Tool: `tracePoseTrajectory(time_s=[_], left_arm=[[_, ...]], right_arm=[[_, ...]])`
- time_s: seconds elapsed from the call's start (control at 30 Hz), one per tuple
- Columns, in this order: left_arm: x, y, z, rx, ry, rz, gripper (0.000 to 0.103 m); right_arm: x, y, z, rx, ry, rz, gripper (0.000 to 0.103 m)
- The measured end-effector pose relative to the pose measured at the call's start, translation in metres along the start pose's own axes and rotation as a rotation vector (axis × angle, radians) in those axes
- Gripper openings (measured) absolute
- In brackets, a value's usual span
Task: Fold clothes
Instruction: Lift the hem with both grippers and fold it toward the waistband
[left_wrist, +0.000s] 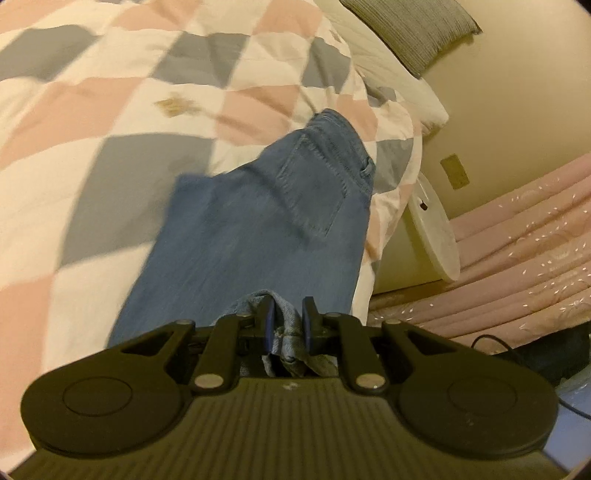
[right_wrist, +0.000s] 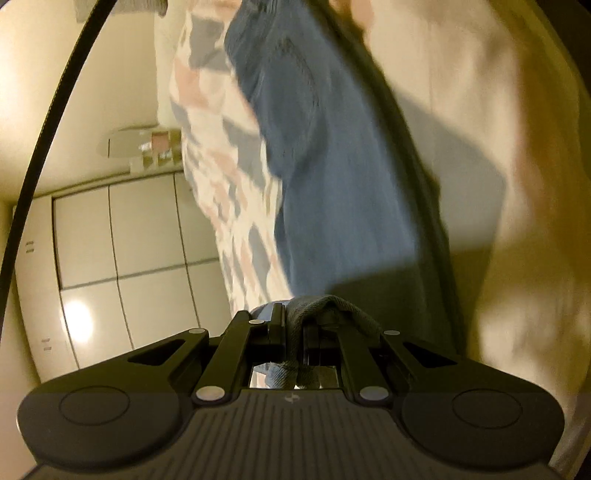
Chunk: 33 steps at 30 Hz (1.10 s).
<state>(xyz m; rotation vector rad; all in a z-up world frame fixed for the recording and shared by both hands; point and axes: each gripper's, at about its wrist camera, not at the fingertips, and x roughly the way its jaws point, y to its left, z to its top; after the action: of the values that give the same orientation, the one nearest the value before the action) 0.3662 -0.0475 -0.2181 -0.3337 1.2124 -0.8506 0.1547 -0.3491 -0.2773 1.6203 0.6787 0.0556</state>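
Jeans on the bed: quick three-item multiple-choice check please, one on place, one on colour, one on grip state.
1. Where do the jeans lie?
A. on the checked quilt
B. on the floor
C. in a drawer

2. What colour are the jeans?
A. black
B. blue
C. white

3. What state is the left tool in?
A. open, holding nothing
B. shut on the quilt
C. shut on the jeans

Answers:
1 A, the denim spreads over the pink, grey and white squares.
2 B, blue denim in both views.
3 C, bunched denim sits between its fingers; the right tool likewise grips denim.
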Motion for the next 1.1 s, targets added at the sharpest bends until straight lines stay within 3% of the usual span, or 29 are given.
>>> tracePoseTrajectory(time_s=[0.3, 0.6, 0.7, 0.73, 0.77, 0.83, 0.87, 0.97, 1.1], left_arm=[[0.085, -0.032, 0.078, -0.002, -0.004, -0.016, 0.010], [0.154, -0.050, 0.140, -0.057, -0.033, 0.086, 0.011], [0.179, -0.051, 0.154, -0.090, -0.023, 0.132, 0.012], [0.184, -0.051, 0.156, -0.099, -0.022, 0.141, 0.015], [0.184, -0.051, 0.158, -0.107, -0.033, 0.144, 0.017], [0.179, -0.053, 0.163, -0.127, -0.071, 0.135, 0.020], [0.175, -0.053, 0.166, -0.140, -0.095, 0.121, 0.022], [0.168, -0.054, 0.177, -0.163, -0.124, 0.119, 0.023], [0.165, -0.060, 0.172, -0.115, -0.106, 0.157, 0.023]], right_arm=[[0.008, 0.020, 0.117, 0.014, -0.053, 0.001, 0.009], [0.037, 0.033, 0.218, 0.036, -0.010, -0.027, 0.009], [0.046, 0.028, 0.237, 0.089, -0.006, -0.028, 0.024], [0.047, 0.027, 0.239, 0.103, -0.007, -0.014, 0.035], [0.048, 0.026, 0.241, 0.118, -0.007, 0.001, 0.039], [0.047, 0.025, 0.246, 0.141, -0.018, 0.038, 0.062], [0.042, 0.026, 0.248, 0.143, -0.051, 0.078, 0.066], [0.029, 0.033, 0.260, 0.128, -0.144, 0.134, 0.069], [0.020, 0.059, 0.267, -0.170, -0.126, 0.011, 0.069]])
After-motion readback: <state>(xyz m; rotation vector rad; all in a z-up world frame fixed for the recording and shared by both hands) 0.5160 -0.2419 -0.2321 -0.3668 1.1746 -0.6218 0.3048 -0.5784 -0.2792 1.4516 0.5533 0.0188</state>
